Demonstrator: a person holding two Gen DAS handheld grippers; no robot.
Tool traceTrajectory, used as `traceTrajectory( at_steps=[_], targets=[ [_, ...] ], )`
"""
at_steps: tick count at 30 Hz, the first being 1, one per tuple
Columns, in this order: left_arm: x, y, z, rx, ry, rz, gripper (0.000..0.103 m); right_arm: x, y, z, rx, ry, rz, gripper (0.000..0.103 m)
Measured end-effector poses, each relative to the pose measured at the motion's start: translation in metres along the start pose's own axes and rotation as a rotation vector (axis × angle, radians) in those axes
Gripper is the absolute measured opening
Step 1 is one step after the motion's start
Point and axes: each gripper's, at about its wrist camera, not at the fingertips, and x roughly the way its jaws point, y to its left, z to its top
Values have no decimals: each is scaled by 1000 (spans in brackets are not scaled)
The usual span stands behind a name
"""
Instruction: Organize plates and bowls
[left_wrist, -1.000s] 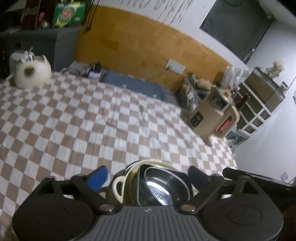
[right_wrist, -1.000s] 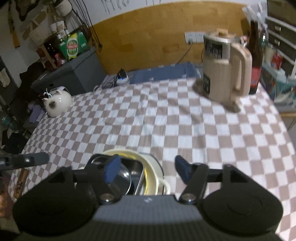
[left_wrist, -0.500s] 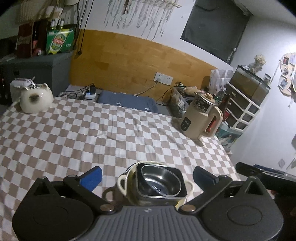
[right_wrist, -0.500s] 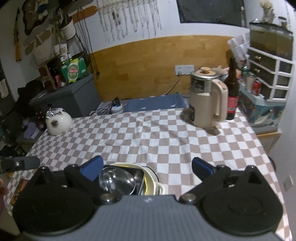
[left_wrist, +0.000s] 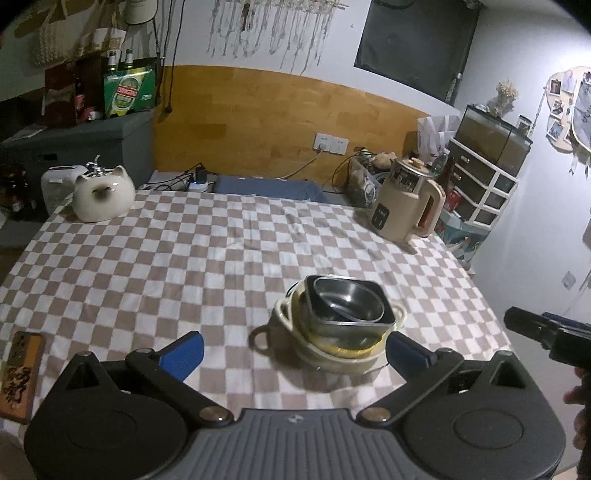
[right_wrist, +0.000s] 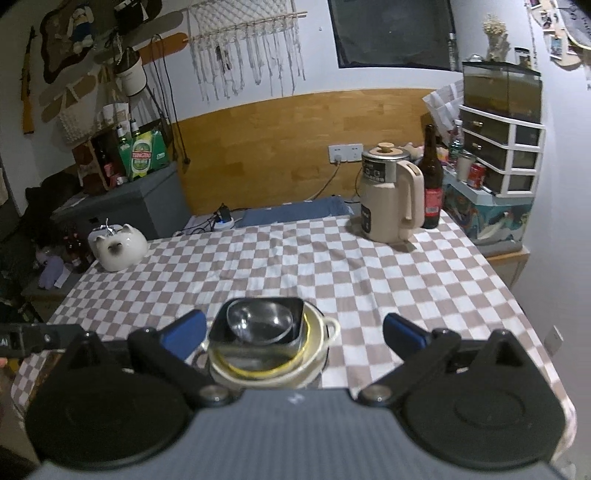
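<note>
A stack of dishes stands on the checkered tablecloth near the front edge: a cream two-handled bowl (left_wrist: 284, 319) at the bottom, a square steel container (left_wrist: 345, 325) in it, and a round steel bowl (left_wrist: 347, 301) on top. The same stack shows in the right wrist view, cream bowl (right_wrist: 317, 343), steel container (right_wrist: 295, 317), round bowl (right_wrist: 258, 319). My left gripper (left_wrist: 293, 350) is open and empty, just in front of the stack. My right gripper (right_wrist: 293, 332) is open and empty, its blue fingertips (right_wrist: 400, 330) on either side of the stack, above and in front of it.
A beige electric kettle (left_wrist: 404, 206) stands at the back right, with a brown bottle (right_wrist: 432, 184) beside it. A white cat-shaped pot (left_wrist: 103, 195) sits at the back left. A dark patterned object (left_wrist: 20, 373) lies at the front left edge. Drawers (right_wrist: 498, 155) stand right of the table.
Both grippers have pulled back and up from the stack and opened wider. The stack now stands free on the cloth, farther ahead in both views.
</note>
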Motion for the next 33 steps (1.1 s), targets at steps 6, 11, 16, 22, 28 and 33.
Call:
traceTrajectory(
  at_steps=[6, 11, 16, 22, 28, 33],
  targets=[
    [-17, 0, -17, 3, -7, 8, 103, -24, 4, -18, -7, -1, -19, 102],
    [-25, -9, -26, -2, -18, 17, 103, -38, 3, -24, -31, -7, -30, 102],
    [-32, -19, -31, -8, -19, 39, 103, -45, -2, -24, -63, 4, -34, 102],
    [-33, -25, -41, -10, 13, 61, 103, -52, -1, -30, -115, 13, -37, 102],
    [-32, -23, -47, -19, 37, 71, 103, -51, 3, -35, -129, 26, -34, 102],
    [-32, -21, -46, -27, 34, 82, 103, -49, 2, -33, -123, 30, -33, 102]
  ],
)
